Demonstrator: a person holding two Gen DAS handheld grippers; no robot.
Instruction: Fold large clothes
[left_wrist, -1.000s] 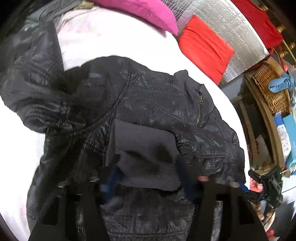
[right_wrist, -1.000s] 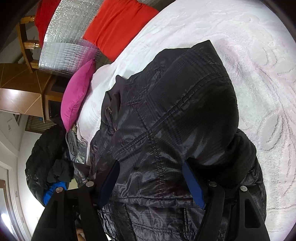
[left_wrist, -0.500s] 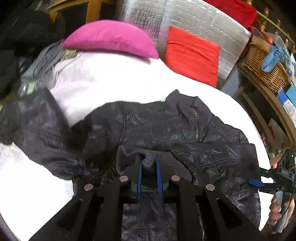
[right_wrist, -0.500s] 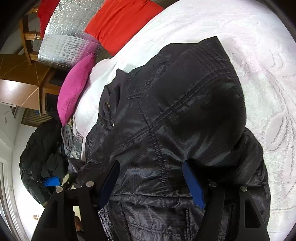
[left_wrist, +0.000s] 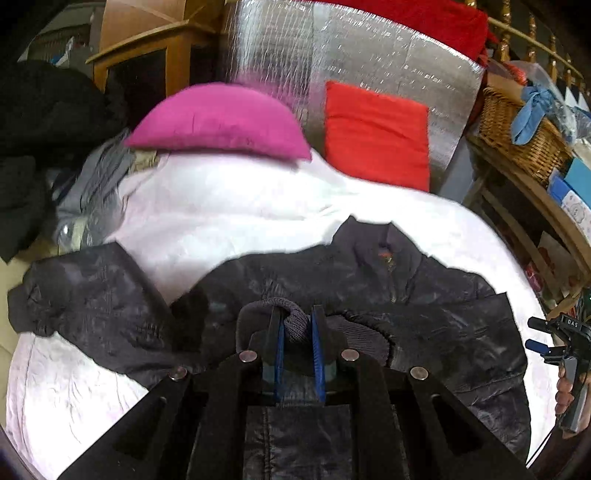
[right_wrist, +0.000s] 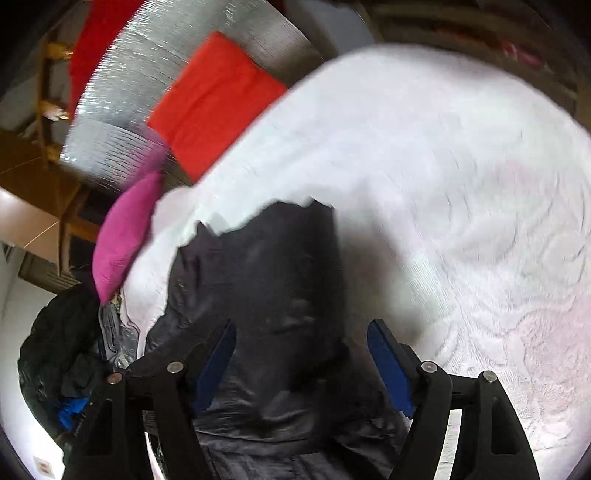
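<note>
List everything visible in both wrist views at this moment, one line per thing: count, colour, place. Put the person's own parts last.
jacket: one, black quilted, spread on the bed.
knit cuff: one, dark grey, pinched in the left gripper.
bedspread: one, white, under the jacket.
cushion: one, magenta, head of the bed.
red cushion: one, against the silver panel.
silver panel: one, reflective, behind the cushions.
wicker basket: one, tan, shelf at right, holding a blue cloth.
dark clothes pile: black, left of the bed.
left gripper: black, blue pads, shut on the cuff.
right gripper: black, blue pads, jaws opening, above the jacket.
hand: one, right edge of left view, holding the right gripper's handle.
</note>
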